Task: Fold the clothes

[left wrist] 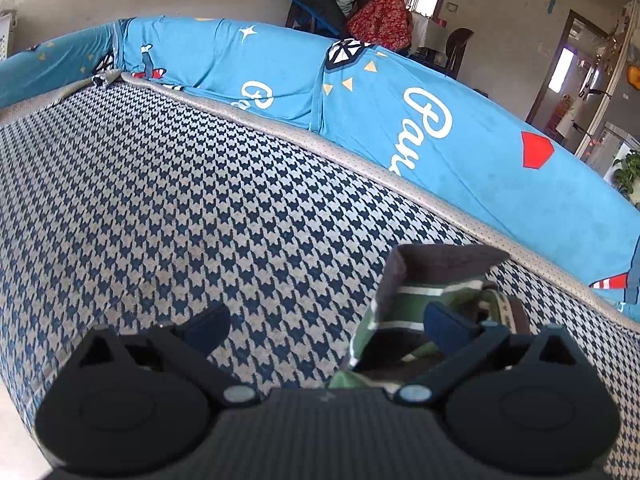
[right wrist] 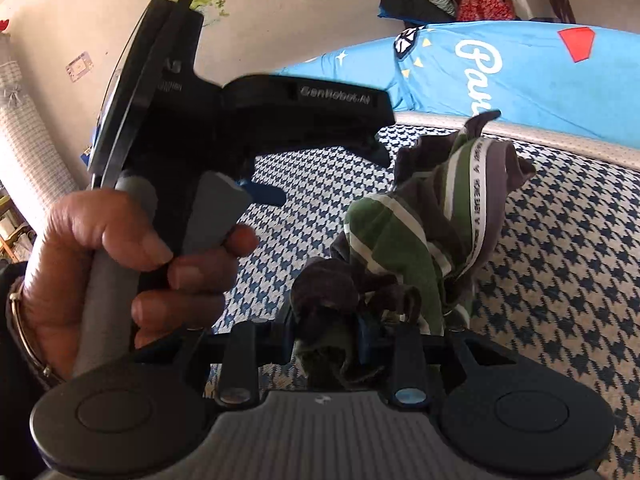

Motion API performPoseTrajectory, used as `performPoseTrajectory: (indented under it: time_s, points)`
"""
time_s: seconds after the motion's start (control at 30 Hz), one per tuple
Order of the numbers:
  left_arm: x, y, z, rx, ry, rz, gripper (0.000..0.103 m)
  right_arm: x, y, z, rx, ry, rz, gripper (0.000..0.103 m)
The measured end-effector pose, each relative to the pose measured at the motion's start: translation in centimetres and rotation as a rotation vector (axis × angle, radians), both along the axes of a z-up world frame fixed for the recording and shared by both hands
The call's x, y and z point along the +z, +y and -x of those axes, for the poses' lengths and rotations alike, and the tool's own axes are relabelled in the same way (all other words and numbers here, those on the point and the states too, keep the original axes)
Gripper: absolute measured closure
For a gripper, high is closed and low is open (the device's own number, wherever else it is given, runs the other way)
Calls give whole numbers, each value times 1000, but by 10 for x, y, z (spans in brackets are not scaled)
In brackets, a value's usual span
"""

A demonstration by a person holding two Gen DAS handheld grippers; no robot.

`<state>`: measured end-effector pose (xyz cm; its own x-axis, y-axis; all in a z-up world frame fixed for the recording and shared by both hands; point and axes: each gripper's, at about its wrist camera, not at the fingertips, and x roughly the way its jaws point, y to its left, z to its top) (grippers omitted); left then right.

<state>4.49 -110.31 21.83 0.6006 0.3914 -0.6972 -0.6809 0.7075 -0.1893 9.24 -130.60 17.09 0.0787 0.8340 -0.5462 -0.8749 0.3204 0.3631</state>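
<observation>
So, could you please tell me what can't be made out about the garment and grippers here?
- Striped garment: bunched, so its type is unclear; right wrist view.
- Right gripper: cloth covers its fingertips.
- Left gripper: open; whether its right finger touches the cloth is unclear, left wrist view.
- Waistband lettering: too small.

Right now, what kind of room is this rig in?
Most likely a lived-in home, probably a living room. The work surface is a houndstooth cushion backed by a blue printed cover, like a sofa; clothes are heaped on furniture behind, with interior doorways beyond.
</observation>
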Motion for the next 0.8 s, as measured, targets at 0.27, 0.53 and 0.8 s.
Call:
performPoseTrajectory:
  time_s: [0.27,0.53,0.8]
  points:
    - [-24,16,-12,-82,87,116,0,-3,13,8,69,14,3,62]
    - [-41,23,-11,-79,158,117,0,20,-17,-1,96,-19,-43,59]
    - [-45,26,-8,-56,198,107,0,24,-31,-36,-132,-10,-17,58]
